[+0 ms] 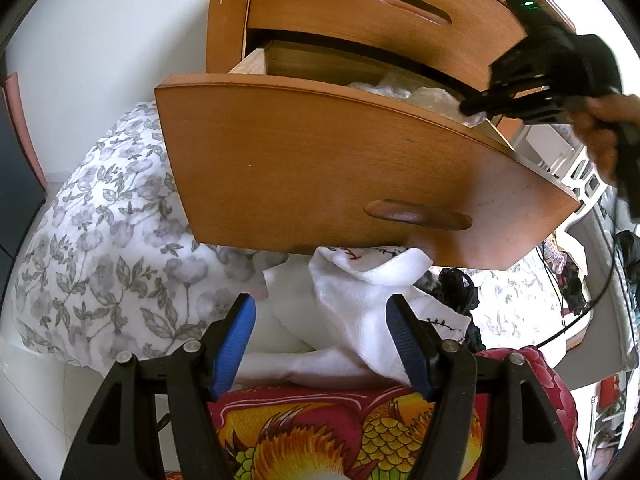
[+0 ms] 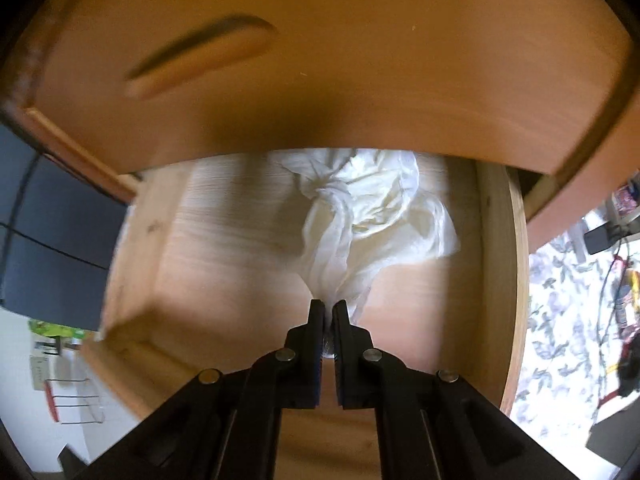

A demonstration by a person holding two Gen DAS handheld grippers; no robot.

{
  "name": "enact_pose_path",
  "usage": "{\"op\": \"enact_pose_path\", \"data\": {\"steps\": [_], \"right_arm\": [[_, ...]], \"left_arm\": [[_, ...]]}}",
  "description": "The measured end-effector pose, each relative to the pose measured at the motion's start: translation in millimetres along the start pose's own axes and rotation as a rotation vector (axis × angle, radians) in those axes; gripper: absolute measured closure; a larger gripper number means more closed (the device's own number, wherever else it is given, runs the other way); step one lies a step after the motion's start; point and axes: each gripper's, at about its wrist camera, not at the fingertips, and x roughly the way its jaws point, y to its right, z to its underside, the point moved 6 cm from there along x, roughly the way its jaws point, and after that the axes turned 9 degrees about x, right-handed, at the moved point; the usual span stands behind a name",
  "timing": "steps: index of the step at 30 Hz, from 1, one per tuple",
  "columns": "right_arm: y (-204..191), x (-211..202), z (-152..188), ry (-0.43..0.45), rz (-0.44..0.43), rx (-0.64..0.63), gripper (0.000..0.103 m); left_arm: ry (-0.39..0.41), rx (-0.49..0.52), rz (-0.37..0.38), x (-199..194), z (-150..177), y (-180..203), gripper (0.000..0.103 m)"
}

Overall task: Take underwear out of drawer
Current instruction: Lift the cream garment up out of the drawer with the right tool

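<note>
In the right wrist view a crumpled white undergarment [image 2: 360, 216] lies on the pale floor of the pulled-out wooden drawer [image 2: 496, 264]. My right gripper [image 2: 328, 308] is shut on its near edge, the cloth bunched between the jaws. From the left wrist view the same drawer [image 1: 320, 168] stands pulled out, white cloth [image 1: 416, 96] showing over its rim where the right gripper [image 1: 476, 110] dips in. My left gripper [image 1: 322, 312] hangs open below the drawer front, with white garments [image 1: 360, 300] lying between and beyond its blue pads [image 1: 236, 340].
A closed upper drawer [image 1: 384, 12] sits above the open one. A floral pillow [image 1: 104, 256] lies left, a red dragon-print cloth [image 1: 320, 428] under the white garments. Dark clothing [image 1: 456, 284], cables and clutter fill the right side. A hand [image 1: 608, 128] holds the right gripper.
</note>
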Motion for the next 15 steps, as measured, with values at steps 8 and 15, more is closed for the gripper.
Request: {"op": "enact_pose_path", "data": {"steps": [8, 15], "right_arm": [[10.0, -51.4, 18.9, 0.048, -0.184, 0.013, 0.098], [-0.2, -112.7, 16.1, 0.163, -0.304, -0.004, 0.098]], "left_arm": [[-0.003, 0.002, -0.01, 0.4, -0.1, -0.1, 0.034], [-0.003, 0.003, -0.019, 0.1, 0.4, -0.1, 0.034]]}}
